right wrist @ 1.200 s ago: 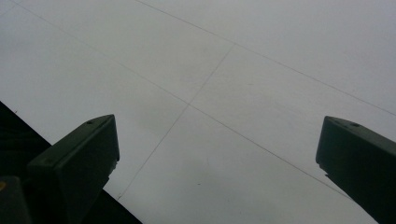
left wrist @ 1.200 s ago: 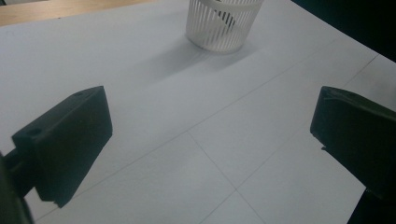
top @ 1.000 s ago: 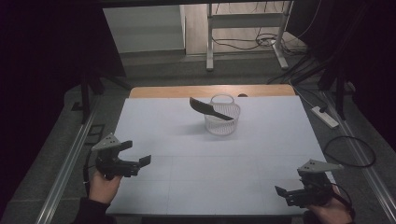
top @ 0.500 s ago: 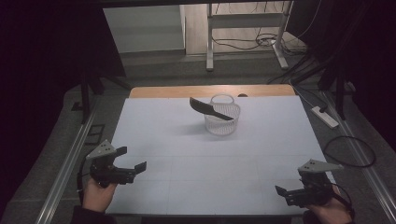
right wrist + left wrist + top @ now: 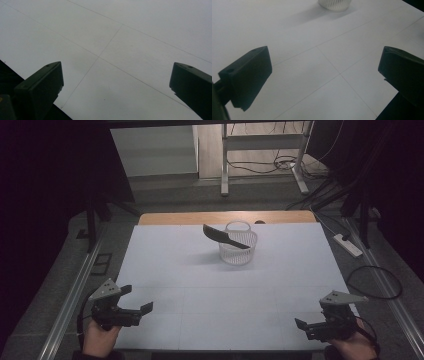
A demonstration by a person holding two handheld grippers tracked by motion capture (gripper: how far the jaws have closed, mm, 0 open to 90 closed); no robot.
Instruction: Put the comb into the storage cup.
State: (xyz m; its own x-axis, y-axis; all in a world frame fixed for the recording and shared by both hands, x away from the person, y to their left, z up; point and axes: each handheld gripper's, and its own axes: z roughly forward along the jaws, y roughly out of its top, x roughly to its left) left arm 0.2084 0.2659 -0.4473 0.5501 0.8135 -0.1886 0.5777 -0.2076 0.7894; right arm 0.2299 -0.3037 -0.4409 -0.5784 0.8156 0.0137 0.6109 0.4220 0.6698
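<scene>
White tabletop (image 5: 200, 285), bare near the person. Mesh basket (image 5: 238, 243) well back, centre, upright; dark spatula (image 5: 223, 236) resting across its rim, blade end out to the left. Left gripper (image 5: 136, 300) at near-left edge, jaws spread, empty. Right gripper (image 5: 310, 325) at near-right edge, likewise released. Judged: approach step, nothing grasped. Next move calls for a long forward reach to the spatula.

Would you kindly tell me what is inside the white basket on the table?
A dark spatula-like utensil leans in the white basket, its broad end sticking out over the left rim. Its lower end is partly screened by the mesh wall.
</scene>
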